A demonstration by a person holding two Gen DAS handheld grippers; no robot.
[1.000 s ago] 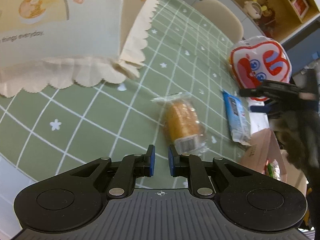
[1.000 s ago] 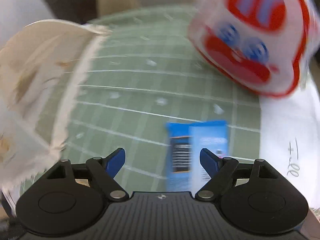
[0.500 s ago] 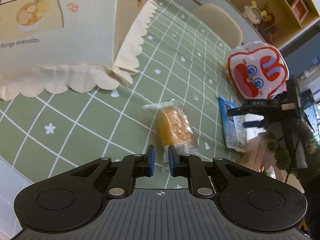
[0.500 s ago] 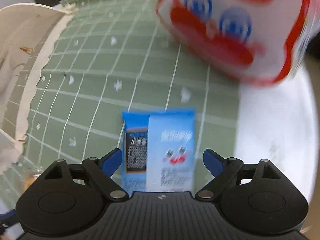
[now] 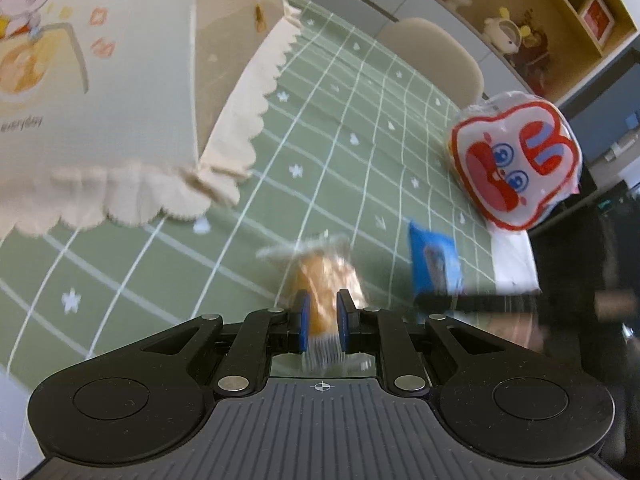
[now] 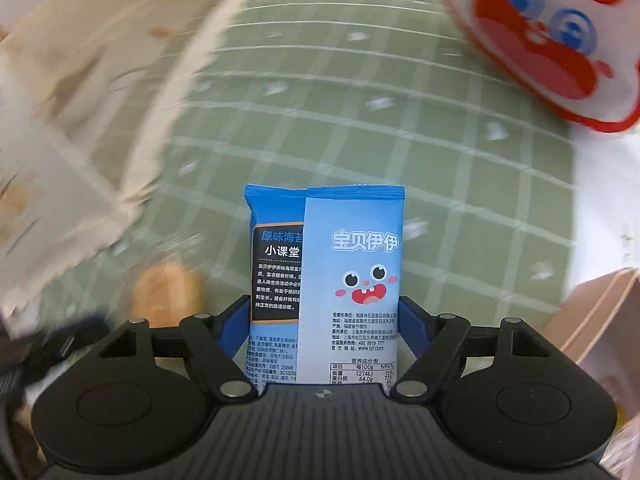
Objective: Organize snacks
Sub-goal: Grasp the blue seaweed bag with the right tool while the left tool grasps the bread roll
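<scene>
My left gripper (image 5: 322, 312) is nearly shut, its blue pads on either side of a wrapped orange bread roll (image 5: 326, 276) lying on the green grid tablecloth (image 5: 340, 152). My right gripper (image 6: 324, 312) is shut on a blue snack packet (image 6: 348, 272), which stays sharp while the background blurs. The packet also shows in the left wrist view (image 5: 434, 262), with the right gripper's dark body beside it. A cream paper bag (image 5: 100, 92) with a scalloped edge lies at the left; it also shows in the right wrist view (image 6: 88, 112).
A white and red cartoon-face snack bag (image 5: 516, 168) sits at the right of the cloth, also in the right wrist view (image 6: 548, 40). A pinkish box (image 6: 600, 320) is at the right. A chair (image 5: 432, 56) and shelves (image 5: 520, 20) stand beyond the table.
My left gripper moved forward over the bread roll, which now sits between its pads. My right gripper closed from wide open onto the blue packet.
</scene>
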